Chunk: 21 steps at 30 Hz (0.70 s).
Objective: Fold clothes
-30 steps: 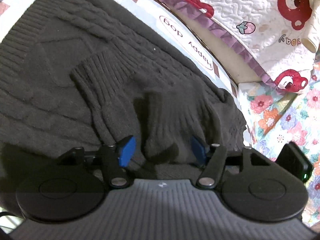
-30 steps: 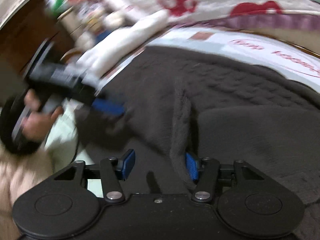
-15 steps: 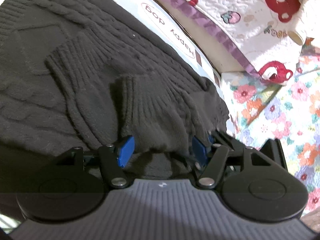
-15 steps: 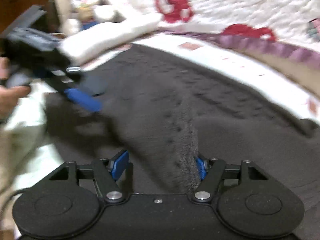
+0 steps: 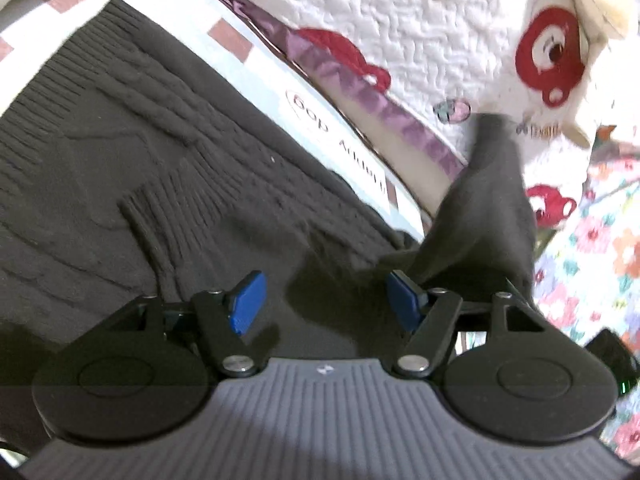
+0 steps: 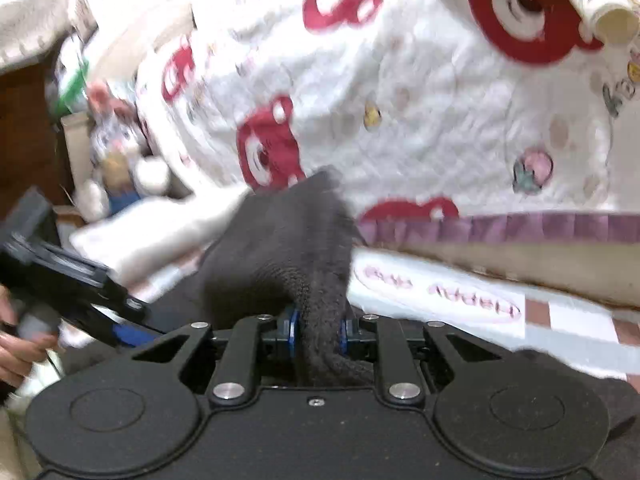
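A big white quilt (image 6: 420, 92) with red bears sits at the back. In front of it lies a white mat (image 5: 320, 128) with pink writing. On the mat is the dark sweater (image 5: 132, 152), spread out flat. Its ribbed sleeve (image 5: 180, 196) lies across the middle. The sweater runs long, going away to the left of the tongs.

The right gripper (image 6: 316, 330) is squeezed tight on a thick edge of the sweater and lifts it up into a hump. It is the nearer one to that edge. The left gripper (image 5: 324, 300) is wide apart, holding nothing, just above the flat part. I think the raised edge will fold over to the left.
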Available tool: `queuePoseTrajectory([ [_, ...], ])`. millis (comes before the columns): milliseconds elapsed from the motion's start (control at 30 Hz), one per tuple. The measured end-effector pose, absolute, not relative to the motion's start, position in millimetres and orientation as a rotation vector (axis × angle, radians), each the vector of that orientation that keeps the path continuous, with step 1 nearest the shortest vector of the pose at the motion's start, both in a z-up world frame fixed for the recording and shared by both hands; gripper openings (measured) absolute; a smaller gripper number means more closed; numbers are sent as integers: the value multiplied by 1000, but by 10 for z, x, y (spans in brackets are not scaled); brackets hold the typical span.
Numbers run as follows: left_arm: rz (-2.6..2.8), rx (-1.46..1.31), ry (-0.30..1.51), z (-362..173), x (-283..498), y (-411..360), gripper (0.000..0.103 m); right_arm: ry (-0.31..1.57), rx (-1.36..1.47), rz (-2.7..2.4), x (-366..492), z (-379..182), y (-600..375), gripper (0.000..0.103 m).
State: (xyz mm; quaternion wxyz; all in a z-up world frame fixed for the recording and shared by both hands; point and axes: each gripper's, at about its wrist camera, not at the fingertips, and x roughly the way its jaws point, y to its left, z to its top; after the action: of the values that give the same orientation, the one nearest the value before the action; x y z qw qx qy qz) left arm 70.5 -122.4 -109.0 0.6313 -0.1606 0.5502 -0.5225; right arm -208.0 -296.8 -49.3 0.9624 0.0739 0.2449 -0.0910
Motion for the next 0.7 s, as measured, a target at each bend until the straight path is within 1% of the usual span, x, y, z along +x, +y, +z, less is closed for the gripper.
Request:
queuePoseTrajectory([
  [33,-1190,-369,1268,-1104,710,-1217,67,482,154,-167,-2116,-436,-2932,26],
  [67,-1184,-369,1277,-1119,715,-1210,67,538,100,-114,-2116,-549,-2802,30],
  [100,-1178,-370,1285,-1134,720,-1203,67,603,38,-56,-2111,-685,-2660,30],
  [167,-1165,-372,1302,-1163,731,-1190,68,718,44,12,-2150,-1022,-2522,32],
  [200,-1159,-373,1311,-1178,736,-1183,68,722,68,13,-2167,-1030,-2566,32],
  [267,-1147,-375,1328,-1207,747,-1169,69,714,121,6,-2199,-1001,-2682,38],
  [300,-1140,-376,1337,-1222,752,-1163,70,711,147,3,-2215,-987,-2741,40],
  [333,-1134,-377,1345,-1237,757,-1156,71,707,173,0,-2230,-973,-2799,46],
  [367,-1128,-377,1354,-1251,763,-1149,71,703,199,-4,-2246,-959,-2857,56],
  [400,-1132,-368,1361,-1262,755,-1161,71,699,225,-7,-2262,-945,-2916,57],
  [533,-1158,-265,1366,-1268,638,-1249,72,682,329,-20,-2326,-889,-3149,58],
  [633,-1170,-146,1361,-1263,535,-1332,73,668,407,-30,-2373,-847,-3324,58],
  [700,-1185,-5,1314,-1220,418,-1405,73,704,396,-98,-2327,-901,-3536,58],
])
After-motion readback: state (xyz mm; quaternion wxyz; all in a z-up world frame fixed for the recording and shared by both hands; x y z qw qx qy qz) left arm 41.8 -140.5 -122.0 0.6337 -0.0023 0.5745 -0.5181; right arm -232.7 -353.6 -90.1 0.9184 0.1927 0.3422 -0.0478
